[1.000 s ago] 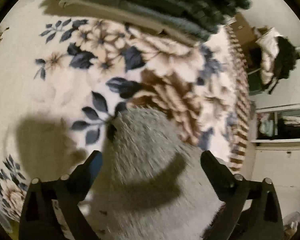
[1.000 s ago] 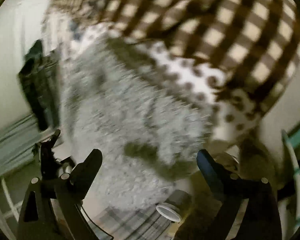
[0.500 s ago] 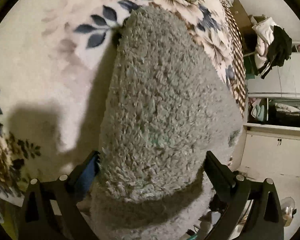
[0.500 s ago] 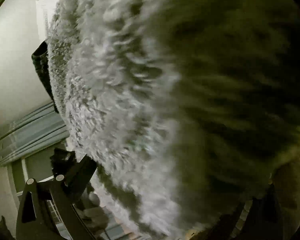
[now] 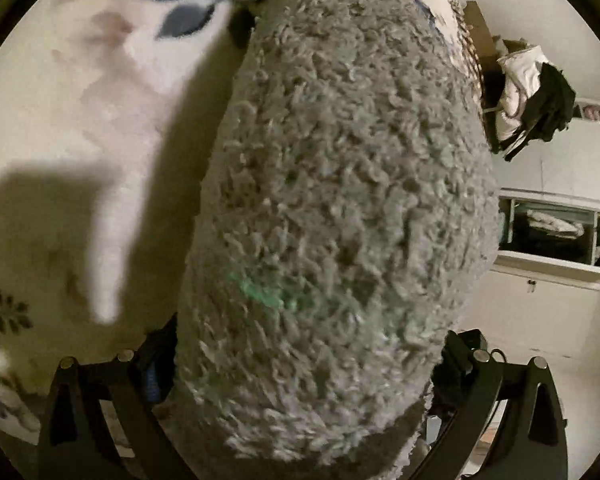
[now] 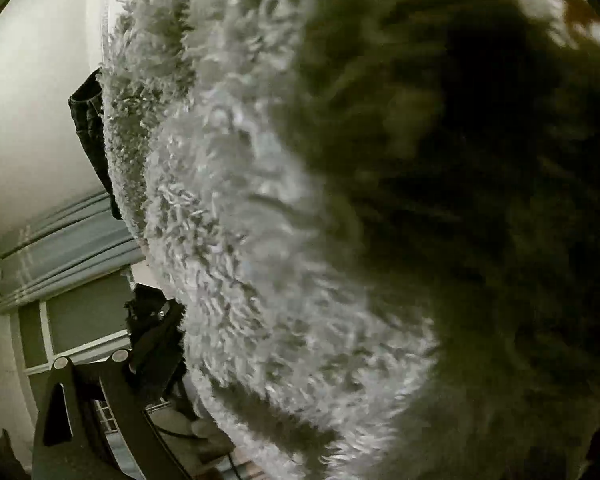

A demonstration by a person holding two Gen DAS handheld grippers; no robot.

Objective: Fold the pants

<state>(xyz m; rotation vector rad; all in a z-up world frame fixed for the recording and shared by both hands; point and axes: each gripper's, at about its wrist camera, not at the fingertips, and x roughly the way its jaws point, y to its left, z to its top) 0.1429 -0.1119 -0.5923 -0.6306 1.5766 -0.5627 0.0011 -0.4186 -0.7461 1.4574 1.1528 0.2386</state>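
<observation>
The pants [image 5: 340, 208], thick and fuzzy grey, fill most of the left wrist view. A bulky bundle of the fabric sits between the two fingers of the left gripper [image 5: 304, 364], which stand wide apart with the cloth pressing against both inner sides; whether they actually pinch it cannot be told. Beside and behind the bundle lies a cream blanket [image 5: 80, 120] printed with dark blue leaves, and the gripper's shadow falls across it. Off to the right a heap of clothes [image 5: 536, 96] hangs in front of a white cupboard [image 5: 552, 288] with an open shelf.

In the right wrist view the same grey pants [image 6: 260, 220] crowd the lens, pale and shaggy on the left side and in deep shadow on the right. Only one finger [image 6: 80, 412] of the right gripper shows, at the lower left; the other is hidden behind the fabric, so the state of this gripper cannot be told. Past the cloth's edge a dark garment [image 6: 90, 140] hangs against a pale wall, above a window [image 6: 80, 312].
</observation>
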